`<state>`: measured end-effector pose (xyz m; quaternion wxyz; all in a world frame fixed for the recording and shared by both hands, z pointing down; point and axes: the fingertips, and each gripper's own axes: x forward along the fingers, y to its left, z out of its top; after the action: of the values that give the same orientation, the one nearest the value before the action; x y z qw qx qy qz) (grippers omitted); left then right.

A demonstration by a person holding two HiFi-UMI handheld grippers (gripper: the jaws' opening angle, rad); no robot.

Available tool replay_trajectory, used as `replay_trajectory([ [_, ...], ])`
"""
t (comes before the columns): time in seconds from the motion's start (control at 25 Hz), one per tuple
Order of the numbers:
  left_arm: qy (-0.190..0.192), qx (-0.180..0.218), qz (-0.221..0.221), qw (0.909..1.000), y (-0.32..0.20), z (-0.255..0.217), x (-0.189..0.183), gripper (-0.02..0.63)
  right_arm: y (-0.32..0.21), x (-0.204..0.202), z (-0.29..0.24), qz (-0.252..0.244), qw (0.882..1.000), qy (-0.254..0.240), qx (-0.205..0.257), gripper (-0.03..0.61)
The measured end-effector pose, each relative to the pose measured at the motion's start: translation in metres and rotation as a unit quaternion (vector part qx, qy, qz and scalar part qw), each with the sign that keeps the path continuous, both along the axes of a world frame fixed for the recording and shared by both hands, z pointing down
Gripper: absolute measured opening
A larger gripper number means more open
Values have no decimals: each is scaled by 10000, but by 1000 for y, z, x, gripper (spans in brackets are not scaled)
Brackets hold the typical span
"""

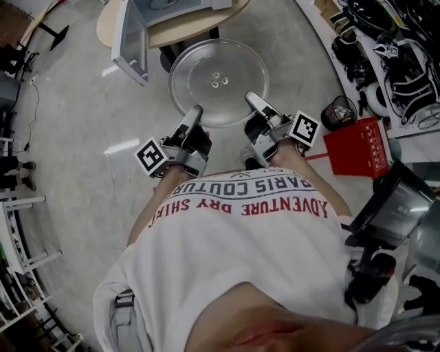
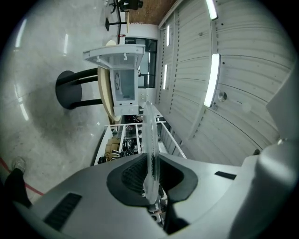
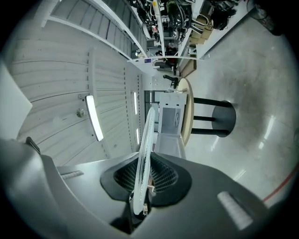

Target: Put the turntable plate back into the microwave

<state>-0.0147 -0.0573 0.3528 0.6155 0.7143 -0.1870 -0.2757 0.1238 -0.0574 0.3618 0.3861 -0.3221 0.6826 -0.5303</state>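
Glass is gripped from two sides: the clear round glass turntable plate [image 1: 218, 81] is held roughly level above the pale floor, out in front of the person, and has not yet been brought to the white microwave [image 1: 172, 8] on the round wooden table [image 1: 106, 27]. The left gripper [image 1: 195, 111] is closed on the plate's near-left rim, and the right gripper [image 1: 253, 100] is clamped on its near-right rim. In each gripper view the thin glass edge is seen running straight out from between the dark ribbed pads [image 2: 128, 177].

The two grips are set apart along the near rim, most likely so that a wide, slippery disc is kept from tipping to either side. The far edge is thereby left free to be slid into the cavity first. The microwave's door [image 1: 130, 41] is swung open to the left, so the opening is exposed for that entry.

Whether a roller ring is already seated inside cannot be made out, since the cavity is cut off at the top of the head view. A level approach will probably be needed so that the raised bumps at the plate's centre can be lowered onto the drive.
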Motion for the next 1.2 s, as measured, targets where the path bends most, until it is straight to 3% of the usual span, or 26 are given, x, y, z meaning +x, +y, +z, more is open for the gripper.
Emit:
replay_trajectory([
  [0.32,135,10,-845,9963,-131,-6,73,32,-151,73,-12,-757,9968,170,175,28],
  [0.6,175,90,-1346,9907,-169,-12,64,32,-203,60,-20,-1259,9914,146,315,28],
  [0.84,92,51,-1570,9875,-243,-1,63,34,-279,56,-7,-1421,9892,225,295,29],
  [1.2,70,-290,-1775,9837,-360,35,43,34,-388,33,31,-1531,9878,250,-121,31],
])
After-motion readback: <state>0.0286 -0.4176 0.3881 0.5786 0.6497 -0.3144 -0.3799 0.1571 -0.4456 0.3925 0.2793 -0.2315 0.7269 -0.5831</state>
